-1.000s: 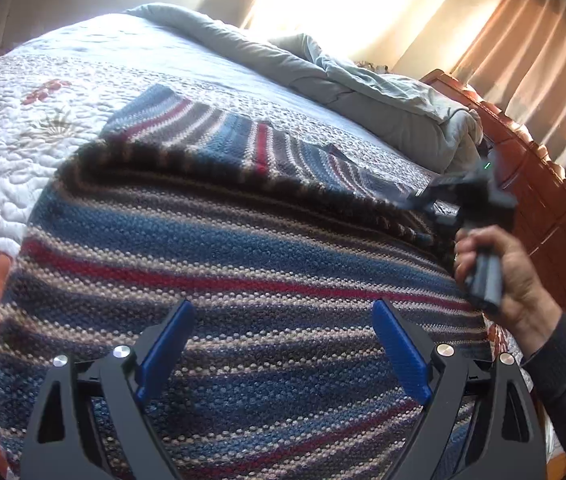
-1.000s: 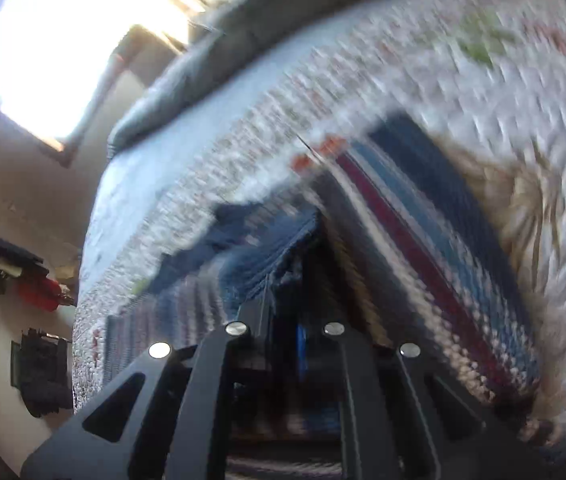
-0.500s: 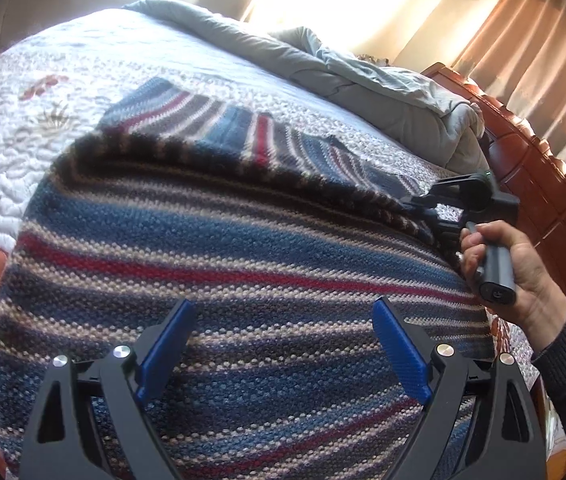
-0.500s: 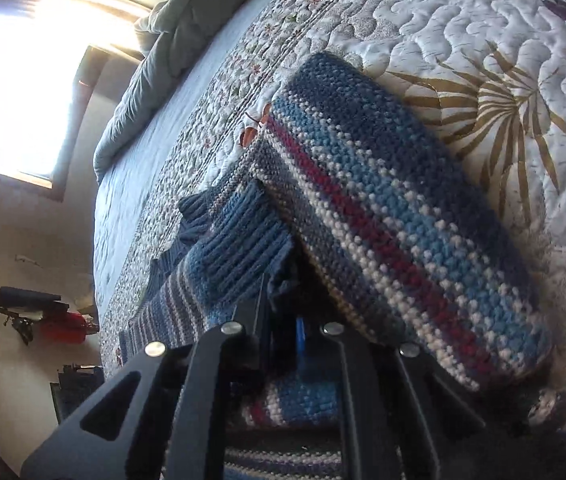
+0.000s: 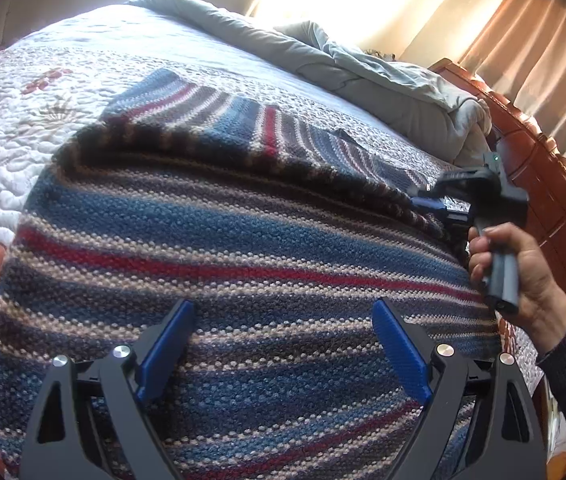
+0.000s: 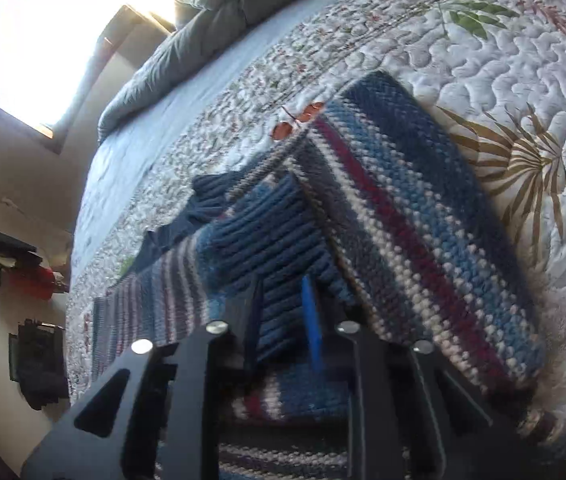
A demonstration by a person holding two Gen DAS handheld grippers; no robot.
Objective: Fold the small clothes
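A striped knit sweater (image 5: 219, 248) in blue, red and cream lies on the bed, its near part folded over the far part. My left gripper (image 5: 283, 304) hovers open above the near layer, blue pads wide apart, holding nothing. In the left wrist view, a hand holds my right gripper (image 5: 429, 203) at the sweater's right edge. The right wrist view shows that gripper (image 6: 283, 286) closing its jaws, with the ribbed blue edge (image 6: 267, 240) pinched between them. The sweater's folded striped layer (image 6: 423, 240) lies to its right.
A quilted floral bedspread (image 5: 15, 120) covers the bed. A bunched grey duvet (image 5: 363, 68) lies at the far end. A wooden bed frame (image 5: 543, 184) and curtains (image 5: 543, 60) are at the right. Dark items (image 6: 11, 264) sit by the wall beyond the bed.
The right wrist view has gone from blurred to steady, and it turned a little toward the ribbed edge. The left gripper stays open over the sweater and has not moved.
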